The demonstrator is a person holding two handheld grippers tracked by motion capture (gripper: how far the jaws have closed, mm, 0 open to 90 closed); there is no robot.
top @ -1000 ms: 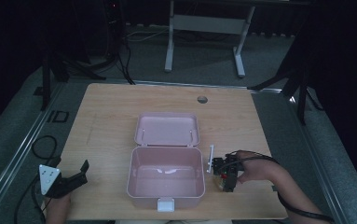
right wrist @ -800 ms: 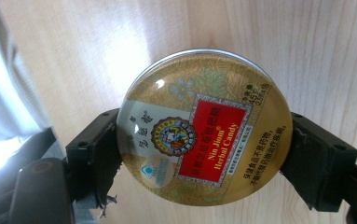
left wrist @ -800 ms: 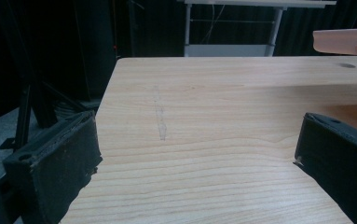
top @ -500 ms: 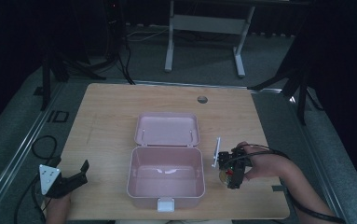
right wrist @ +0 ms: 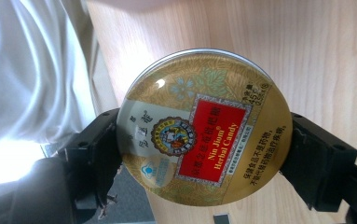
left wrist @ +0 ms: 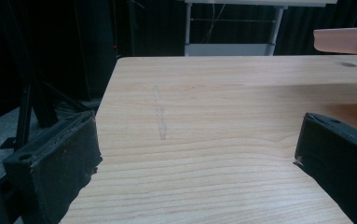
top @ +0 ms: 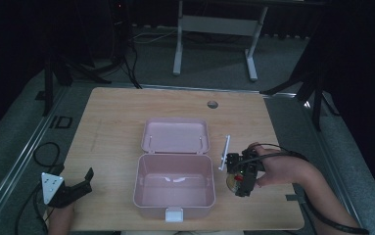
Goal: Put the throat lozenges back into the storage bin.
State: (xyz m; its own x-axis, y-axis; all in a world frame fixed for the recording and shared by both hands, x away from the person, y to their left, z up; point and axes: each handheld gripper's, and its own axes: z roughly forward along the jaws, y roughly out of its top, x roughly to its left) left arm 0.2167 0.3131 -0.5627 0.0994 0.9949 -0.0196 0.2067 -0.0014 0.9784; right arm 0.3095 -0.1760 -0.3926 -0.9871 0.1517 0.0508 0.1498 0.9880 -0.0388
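Right gripper (top: 235,182): jaws clamped on the rim of the tin (right wrist: 204,140), one at each side, just right of the box (top: 174,188).
Tin: round, gold with a red label, held off the table (top: 126,112).
Box: pink, open, lid laid back.
White stick (top: 224,152): between box and right gripper.
Left gripper (top: 80,183): jaws wide apart, holding nothing, well left of the box.

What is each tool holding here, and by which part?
The right tool grips a round candy tin across its rim, jaws on opposite edges. The left tool is open above the table, holding nothing.
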